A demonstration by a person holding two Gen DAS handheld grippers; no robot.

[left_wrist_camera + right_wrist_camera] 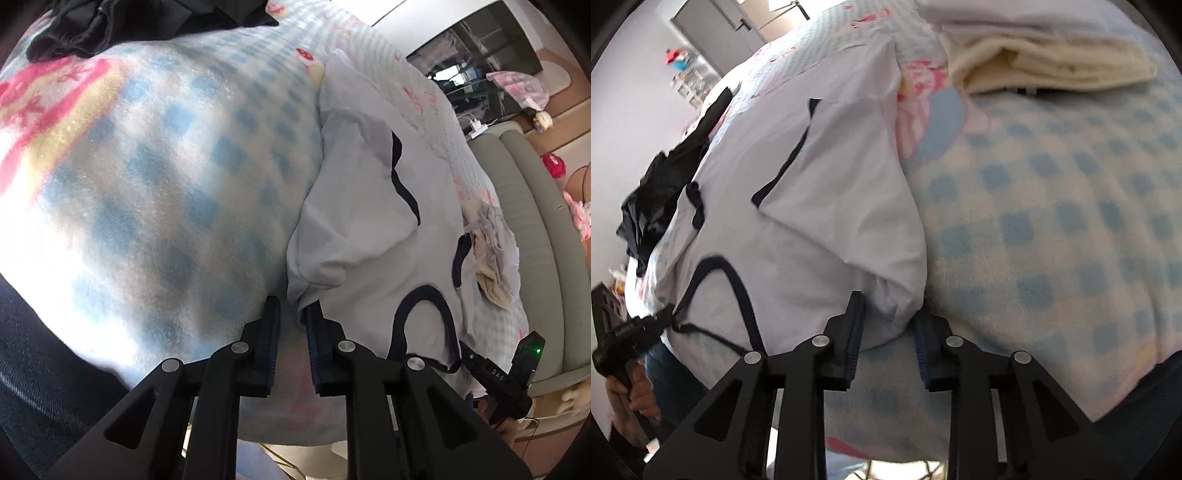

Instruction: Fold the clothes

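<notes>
A pale blue shirt (369,206) with dark trim lies spread on the checked blanket (166,184) of the bed. The left tool (291,306) and the right tool (890,306) both stand open at its near corners, fabric bunched between their fingers.

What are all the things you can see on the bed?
shirt: one, pale blue with dark navy trim, sides folded in, mid-bed.
blanket: one, blue-and-white checks with pink pictures, covering the bed.
dark clothes: one pile, black, on the blanket past the shirt.
cream towel: one, folded, far corner in the right wrist view.
crumpled garment: one, whitish and cream, at the bed's edge.
left gripper: black, open, at the shirt's near fold.
right gripper: black, open, at the shirt's other fold.
</notes>
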